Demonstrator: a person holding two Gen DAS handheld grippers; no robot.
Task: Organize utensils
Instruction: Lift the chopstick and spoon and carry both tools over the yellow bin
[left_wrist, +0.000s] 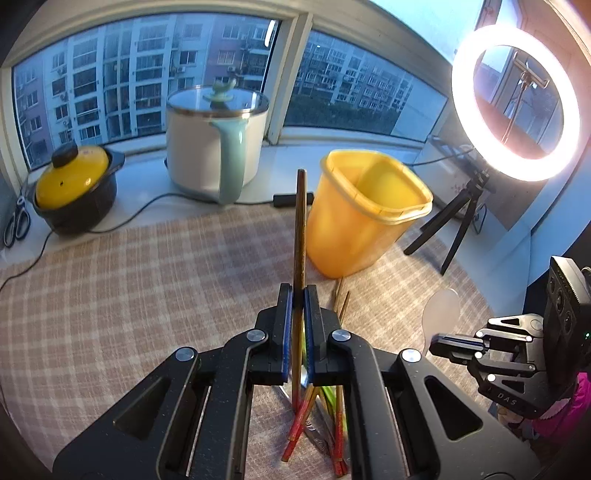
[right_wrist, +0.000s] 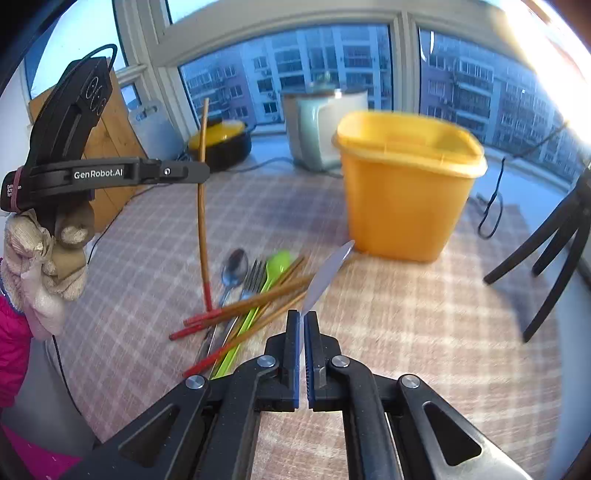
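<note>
Clamping a chopstick (left_wrist: 300, 236) upright, left hand-held gripper (left_wrist: 298, 295) nears bin (left_wrist: 354, 229).

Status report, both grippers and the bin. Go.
Left hand-held gripper shut on chopstick, upright. Right hand-held gripper shut on pale spoon. Yellow bin open ahead, path unobstructed. Utensil pile remains on table.
</note>
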